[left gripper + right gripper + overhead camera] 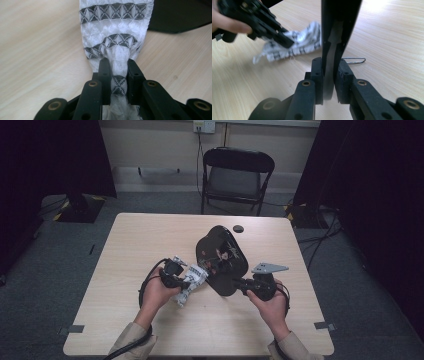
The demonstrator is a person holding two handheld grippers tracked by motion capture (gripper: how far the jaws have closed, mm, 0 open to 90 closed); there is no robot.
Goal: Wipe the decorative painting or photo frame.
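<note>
A glossy black oval panel (222,257) lies tilted at the table's middle, its surface reflecting the room. My right gripper (238,283) is shut on its near edge; in the right gripper view the jaws (329,68) clamp the thin black rim (340,22), which rises upright. My left gripper (192,275) is shut on a white cloth with grey diamond bands (190,282), bunched against the panel's left edge. In the left gripper view the cloth (115,30) runs pinched between the jaws (119,68), with the panel (177,17) behind it.
A small black round cap (238,228) lies on the light wooden table (145,240) near the far edge. A thin wire loop (354,60) rests on the wood by the panel. A black folding chair (236,177) stands behind the table.
</note>
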